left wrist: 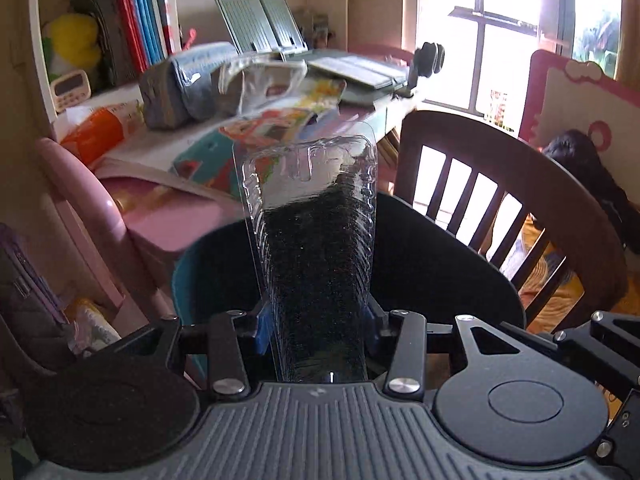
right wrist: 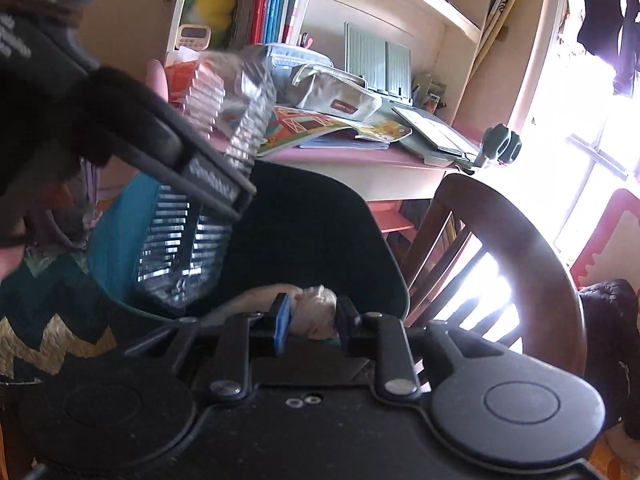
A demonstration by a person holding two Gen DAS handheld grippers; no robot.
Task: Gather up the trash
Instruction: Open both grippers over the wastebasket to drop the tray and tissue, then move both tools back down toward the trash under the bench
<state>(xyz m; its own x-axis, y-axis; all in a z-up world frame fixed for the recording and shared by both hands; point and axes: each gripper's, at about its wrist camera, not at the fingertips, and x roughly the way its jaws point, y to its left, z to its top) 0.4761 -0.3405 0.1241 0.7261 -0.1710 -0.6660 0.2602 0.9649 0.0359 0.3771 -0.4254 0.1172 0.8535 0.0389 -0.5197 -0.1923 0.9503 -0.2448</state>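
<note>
While left claw (left wrist: 316, 326) grips clear tray (left wrist: 312, 216), bin (left wrist: 448, 256) gapes.

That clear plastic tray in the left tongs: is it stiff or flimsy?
The clear plastic tray looks thin and see-through, so probably light and bendy. Its ribbed sides may stiffen it somewhat. It looks glossy, so it could slip.

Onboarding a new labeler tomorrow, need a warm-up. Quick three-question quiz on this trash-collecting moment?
1. True or false: the left claw grips a spoon.
2. What sits between the right claw fingers? A) crumpled pale wad B) pencil case C) timer
3. Fill in: ahead of both claws gapes the black-lined ____.

Key:
1. False; it grips a clear plastic tray.
2. A.
3. bin.
</note>
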